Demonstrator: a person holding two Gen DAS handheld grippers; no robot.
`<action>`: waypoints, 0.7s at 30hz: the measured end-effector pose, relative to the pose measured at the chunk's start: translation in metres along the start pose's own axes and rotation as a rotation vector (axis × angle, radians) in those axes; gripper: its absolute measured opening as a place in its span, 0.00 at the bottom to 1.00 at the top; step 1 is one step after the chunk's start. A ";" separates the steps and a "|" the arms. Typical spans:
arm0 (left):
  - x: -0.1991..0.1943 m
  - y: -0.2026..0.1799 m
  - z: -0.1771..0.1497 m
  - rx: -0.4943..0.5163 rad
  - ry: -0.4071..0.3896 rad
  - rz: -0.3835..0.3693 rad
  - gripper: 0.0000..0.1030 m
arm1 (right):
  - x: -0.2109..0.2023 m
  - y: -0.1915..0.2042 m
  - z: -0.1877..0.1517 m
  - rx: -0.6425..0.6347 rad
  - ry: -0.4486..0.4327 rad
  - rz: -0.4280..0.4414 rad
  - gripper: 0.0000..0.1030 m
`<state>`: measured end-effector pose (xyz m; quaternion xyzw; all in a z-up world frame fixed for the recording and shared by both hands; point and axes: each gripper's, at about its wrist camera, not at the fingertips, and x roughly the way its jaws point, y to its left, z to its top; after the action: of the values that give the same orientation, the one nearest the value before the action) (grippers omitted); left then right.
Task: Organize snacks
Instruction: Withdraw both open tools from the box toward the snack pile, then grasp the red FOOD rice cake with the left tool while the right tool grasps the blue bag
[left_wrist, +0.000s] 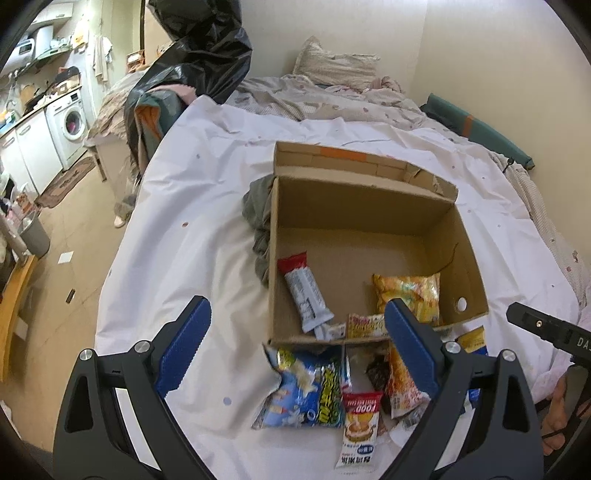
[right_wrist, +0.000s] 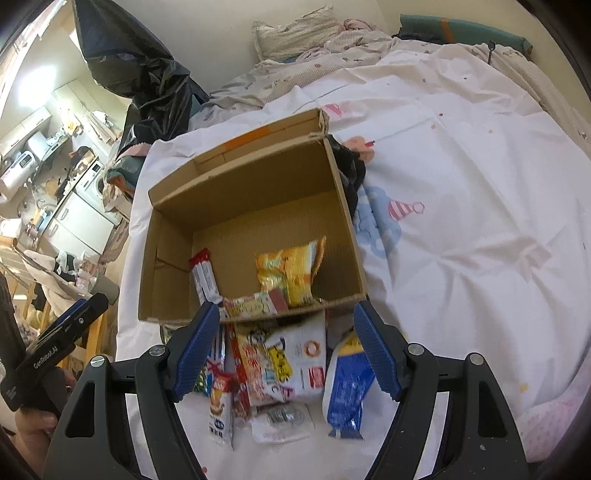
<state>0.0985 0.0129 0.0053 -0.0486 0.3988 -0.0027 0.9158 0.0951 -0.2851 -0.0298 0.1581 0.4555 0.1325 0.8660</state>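
Basically both grippers, left gripper (left_wrist: 297, 338) & right gripper (right_wrist: 286, 345), hang w/ jaws apart, empty, above the snack packets (right_wrist: 266, 373) heaped at frame bottom-center, just below the cardboard box (left_wrist: 369, 206) holding a yellow bag (left_wrist: 410, 295).

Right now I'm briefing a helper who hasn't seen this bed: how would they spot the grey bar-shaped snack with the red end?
Find the open cardboard box on the white bedsheet. Inside, along the left wall, lies the grey snack bar. It is long and narrow with a red end pointing toward the far wall, unlike the yellow bag beside it.
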 end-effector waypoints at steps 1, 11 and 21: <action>0.000 0.001 -0.003 -0.004 0.008 0.002 0.91 | 0.000 -0.001 -0.003 0.002 0.005 0.003 0.75; 0.016 0.004 -0.022 -0.052 0.149 -0.047 0.91 | 0.005 -0.021 -0.029 0.066 0.101 -0.001 0.75; 0.054 0.018 -0.049 -0.167 0.370 -0.035 0.74 | 0.015 -0.058 -0.031 0.281 0.156 0.026 0.75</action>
<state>0.0988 0.0242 -0.0692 -0.1299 0.5582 0.0056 0.8195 0.0829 -0.3273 -0.0804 0.2729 0.5332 0.0903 0.7957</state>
